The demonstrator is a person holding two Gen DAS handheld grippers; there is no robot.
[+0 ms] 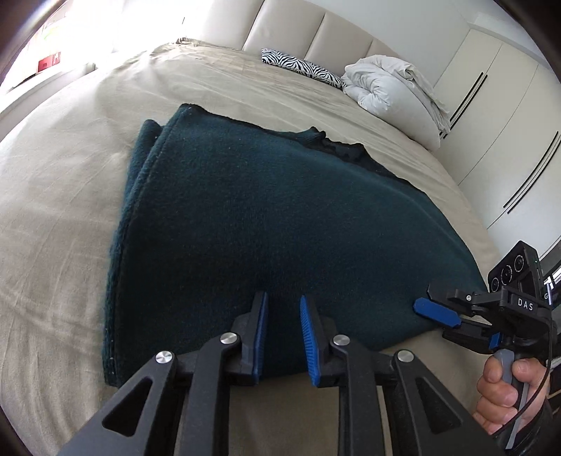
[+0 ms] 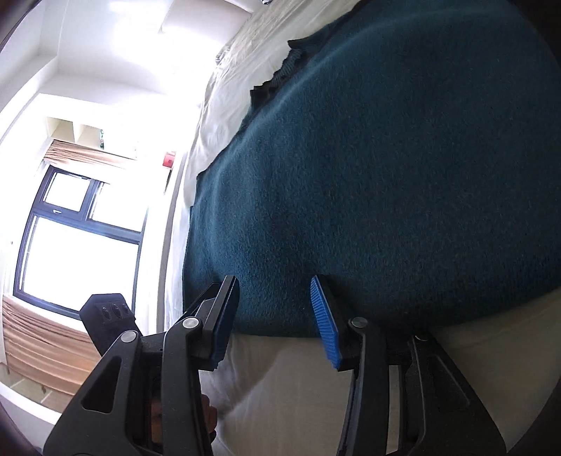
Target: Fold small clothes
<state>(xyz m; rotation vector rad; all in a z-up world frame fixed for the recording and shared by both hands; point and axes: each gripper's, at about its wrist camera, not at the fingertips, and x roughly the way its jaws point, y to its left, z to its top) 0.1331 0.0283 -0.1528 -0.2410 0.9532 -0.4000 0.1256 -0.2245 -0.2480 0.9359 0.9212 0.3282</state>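
On the bed (image 1: 70,196), over a beige sheet, lay one dark teal garment (image 1: 245,217), a thick knitted or fleece piece folded into a broad slab, its layered edges stacked along the left side and its near edge close to the foot of the frame.

Left gripper (image 1: 283,308): black linkage, blue ribbed pads. Jaws stood a little apart, nothing between them; the tips hung over the near edge of the garment, contact with the cloth not clear.

Right gripper (image 1: 436,312): seen from the left wrist view at the garment's near right corner, lying on its side, held by a hand (image 1: 505,393) on a grey grip. From its own camera the jaws stood apart with no cloth pinched, tips at the garment's hem.

Further items, at the head of the bed:
- zebra-print pillow (image 1: 301,66), flat against the padded headboard (image 1: 308,31);
- white duvet (image 1: 389,87), bundled, just beside the pillow;
- white wardrobe doors (image 1: 498,115) with dark strip handles, to the right of the bed.

Right wrist view also showed a bright window (image 2: 77,238) with a dark frame and tan blinds, much overexposed.
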